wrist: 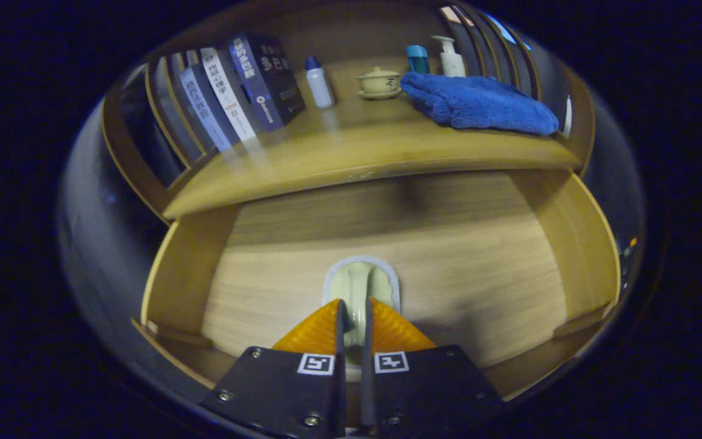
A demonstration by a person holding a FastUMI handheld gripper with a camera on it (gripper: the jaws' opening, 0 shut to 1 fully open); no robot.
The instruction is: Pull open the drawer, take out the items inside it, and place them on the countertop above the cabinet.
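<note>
The wooden drawer (187,274) stands pulled open below the countertop (351,155). My gripper (354,306) reaches down into it, its two orange fingers (317,332) closed to a narrow gap. A pale green item with a white rim (360,279) sits between them. Its raised middle ridge is pinched by both pads and its rounded end pokes out just beyond the fingertips. It is low over the drawer floor; I cannot tell whether it is lifted or still resting. The drawer floor around it is bare wood.
On the countertop, several books (235,85) lean at the left. A white bottle with a blue cap (319,82) and a lidded cup on a saucer (379,82) stand mid-back. A blue towel (479,103) lies at the right, with a teal-capped bottle (417,59) and a pump bottle (450,58) behind it.
</note>
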